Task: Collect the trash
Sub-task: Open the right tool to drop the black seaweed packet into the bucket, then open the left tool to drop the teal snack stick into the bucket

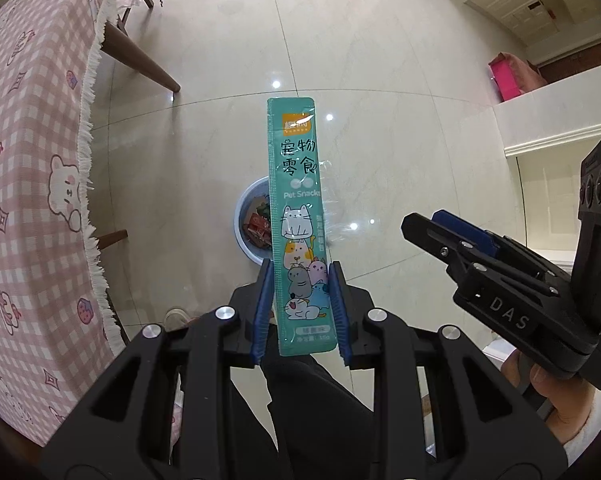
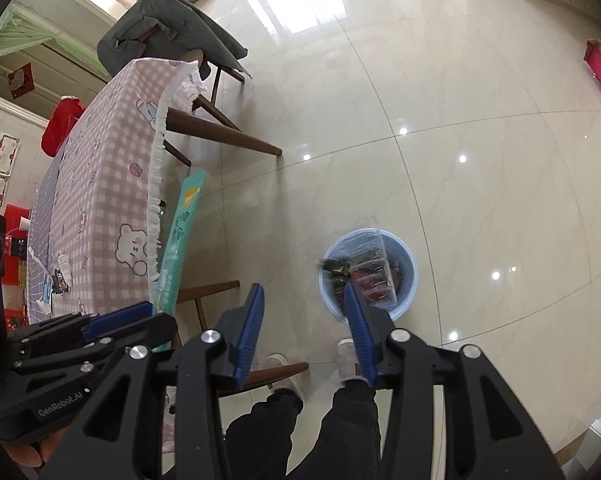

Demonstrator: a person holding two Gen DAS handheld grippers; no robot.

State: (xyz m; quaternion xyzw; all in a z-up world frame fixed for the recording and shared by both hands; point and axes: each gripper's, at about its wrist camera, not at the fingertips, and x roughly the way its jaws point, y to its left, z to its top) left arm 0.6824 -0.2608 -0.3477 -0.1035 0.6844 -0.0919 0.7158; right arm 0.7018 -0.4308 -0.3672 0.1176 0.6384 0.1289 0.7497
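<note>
My left gripper (image 1: 300, 276) is shut on a long teal pet-snack sachet (image 1: 298, 200), held upright above the floor; it also shows edge-on in the right wrist view (image 2: 178, 236). A light blue trash bin (image 1: 242, 220) with wrappers inside stands on the floor behind the sachet. In the right wrist view the bin (image 2: 406, 280) holds a clear plastic box and dark and red wrappers. My right gripper (image 2: 304, 300) is open and empty, high above the floor just left of the bin. It also shows in the left wrist view (image 1: 432, 228).
A table with a pink checked, fringed cloth (image 1: 28, 184) stands to the left, with small wrappers (image 2: 58, 280) on it. Wooden chairs (image 2: 220, 132) stand at its edge. The person's legs and shoes (image 2: 348, 360) are below. A white cabinet (image 1: 556, 120) is at the right.
</note>
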